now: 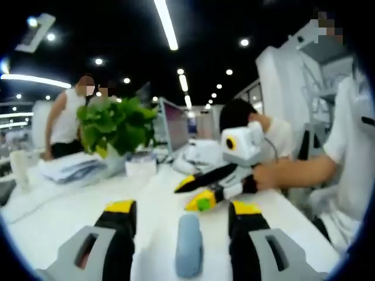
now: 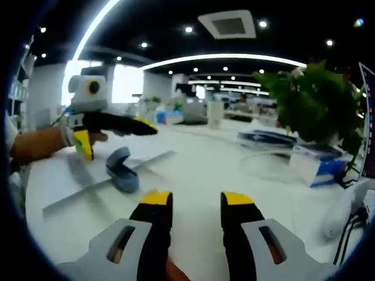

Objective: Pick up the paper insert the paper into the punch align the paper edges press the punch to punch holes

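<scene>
Where the white table [image 2: 211,175] blends with the sheet, the paper [image 2: 105,184] is hard to trace in the left gripper view; in the right gripper view it lies flat as a pale strip beneath the blue-grey hole punch [image 2: 122,170]. The punch's long axis runs away between the left gripper [image 1: 183,213] jaws, which stand parted and empty. The right gripper [image 2: 190,202] likewise stands parted, holding nothing. A potted plant [image 1: 114,126] stands beyond.

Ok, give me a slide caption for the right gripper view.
Right tool open over the white desk; left tool hovers above the blue punch on the paper.
</scene>
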The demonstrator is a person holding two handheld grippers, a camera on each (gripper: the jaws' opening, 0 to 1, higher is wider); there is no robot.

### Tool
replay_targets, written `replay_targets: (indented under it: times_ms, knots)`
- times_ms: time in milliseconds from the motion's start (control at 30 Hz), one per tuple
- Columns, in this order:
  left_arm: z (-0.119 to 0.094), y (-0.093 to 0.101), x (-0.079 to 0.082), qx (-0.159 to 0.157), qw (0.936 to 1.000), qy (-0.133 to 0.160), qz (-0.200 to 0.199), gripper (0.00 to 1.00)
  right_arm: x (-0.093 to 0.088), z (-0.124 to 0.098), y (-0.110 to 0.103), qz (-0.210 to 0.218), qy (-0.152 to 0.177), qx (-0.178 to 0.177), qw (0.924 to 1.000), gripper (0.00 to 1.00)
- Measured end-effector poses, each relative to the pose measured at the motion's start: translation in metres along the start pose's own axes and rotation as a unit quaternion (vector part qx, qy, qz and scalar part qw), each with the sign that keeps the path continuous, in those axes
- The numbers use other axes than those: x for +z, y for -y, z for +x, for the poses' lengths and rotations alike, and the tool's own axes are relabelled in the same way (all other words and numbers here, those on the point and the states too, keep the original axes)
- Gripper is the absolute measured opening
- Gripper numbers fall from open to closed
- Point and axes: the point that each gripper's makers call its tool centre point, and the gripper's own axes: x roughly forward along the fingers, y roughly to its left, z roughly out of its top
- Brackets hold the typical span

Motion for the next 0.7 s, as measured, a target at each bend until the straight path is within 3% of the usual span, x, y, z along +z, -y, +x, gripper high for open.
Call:
replay_targets:
  times_ms: [100, 200, 267, 333, 467, 567, 700]
  knots:
    - [-0.02, -0.005, 0.008, 0.014, 0.9999, 0.005, 0.0, 0.62, -0.001, 0.001, -0.002, 0.001, -0.003, 0.001, 1.0, 0.36]
    - [-0.05, -0.008, 0.003, 0.033, 0.9994, 0.0, 0.003, 0.62, -0.002, 0.001, -0.003, -0.002, -0.007, 0.003, 1.0, 0.34]
    - [-0.073, -0.01, -0.008, 0.047, 0.9988, -0.007, -0.004, 0.62, 0.0, 0.001, -0.007, 0.007, -0.003, 0.012, 0.9999, 0.34]
    - [-0.1, -0.011, -0.031, 0.061, 0.9975, -0.035, -0.012, 0.62, 0.0, 0.001, -0.007, 0.007, -0.001, 0.012, 0.9999, 0.35]
    - [-0.132, -0.006, -0.053, 0.063, 0.9961, -0.061, -0.012, 0.63, -0.001, 0.001, -0.006, 0.002, -0.004, 0.009, 1.0, 0.36]
    - [-0.145, 0.001, -0.063, 0.055, 0.9951, -0.082, -0.001, 0.63, -0.001, 0.001, -0.007, -0.001, -0.003, 0.009, 1.0, 0.36]
    - [-0.15, -0.003, -0.073, 0.058, 0.9946, -0.086, -0.004, 0.63, 0.0, 0.0, -0.009, 0.002, 0.001, 0.015, 0.9999, 0.35]
